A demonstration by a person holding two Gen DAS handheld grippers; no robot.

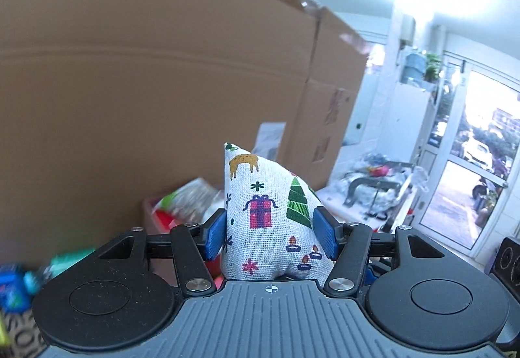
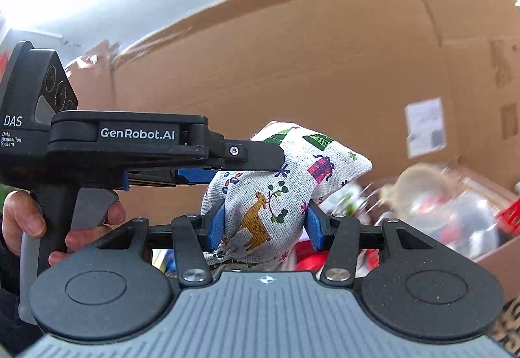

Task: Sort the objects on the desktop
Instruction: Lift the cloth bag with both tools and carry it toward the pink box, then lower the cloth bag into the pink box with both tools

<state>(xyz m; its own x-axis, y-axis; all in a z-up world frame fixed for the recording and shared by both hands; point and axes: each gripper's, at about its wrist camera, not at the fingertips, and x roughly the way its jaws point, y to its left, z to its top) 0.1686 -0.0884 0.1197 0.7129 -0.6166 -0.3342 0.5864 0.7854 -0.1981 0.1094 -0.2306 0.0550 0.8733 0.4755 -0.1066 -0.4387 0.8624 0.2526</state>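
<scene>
A small white cloth bag (image 1: 269,218) printed with Christmas trees, gifts and deer is held in the air by both grippers. My left gripper (image 1: 271,236) is shut on it, blue pads pressing each side. In the right wrist view my right gripper (image 2: 265,228) is shut on the same bag (image 2: 276,195) lower down. The left gripper (image 2: 253,159) reaches in from the left there and clamps the bag's upper part. A hand holds its handle.
A tall cardboard box wall (image 1: 146,81) fills the background. Below the bag lies a red bin (image 1: 162,215) with packets, and an open cardboard box (image 2: 455,205) with blurred clutter. A glass door (image 1: 471,163) and a cluttered table (image 1: 373,182) stand at the right.
</scene>
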